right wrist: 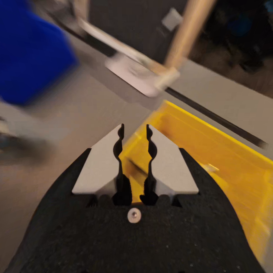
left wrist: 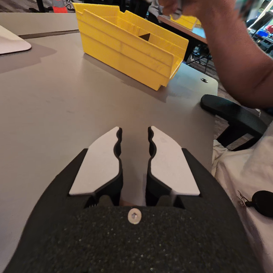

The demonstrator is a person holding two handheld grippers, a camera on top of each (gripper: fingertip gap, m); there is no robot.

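My left gripper [left wrist: 135, 128] is open and empty, low over the grey table [left wrist: 59, 103]. A yellow bin [left wrist: 125, 48] stands on the table ahead of it, well clear of the fingertips. My right gripper [right wrist: 135, 125] is open with nothing between the pads. It hangs above the near end of the yellow bin [right wrist: 192, 133], whose wall shows through the gap below the fingers. The right wrist view is blurred by motion.
A person's arm [left wrist: 236, 51] reaches across the upper right. A chair armrest [left wrist: 230, 112] sits past the table's right edge. A white flat base [left wrist: 11, 42] lies at far left. A blue bin [right wrist: 29, 56] and a white base with a wooden post [right wrist: 140, 73] stand beyond the right gripper. Across from one pair of fingers to the other is roughly 30 cm.
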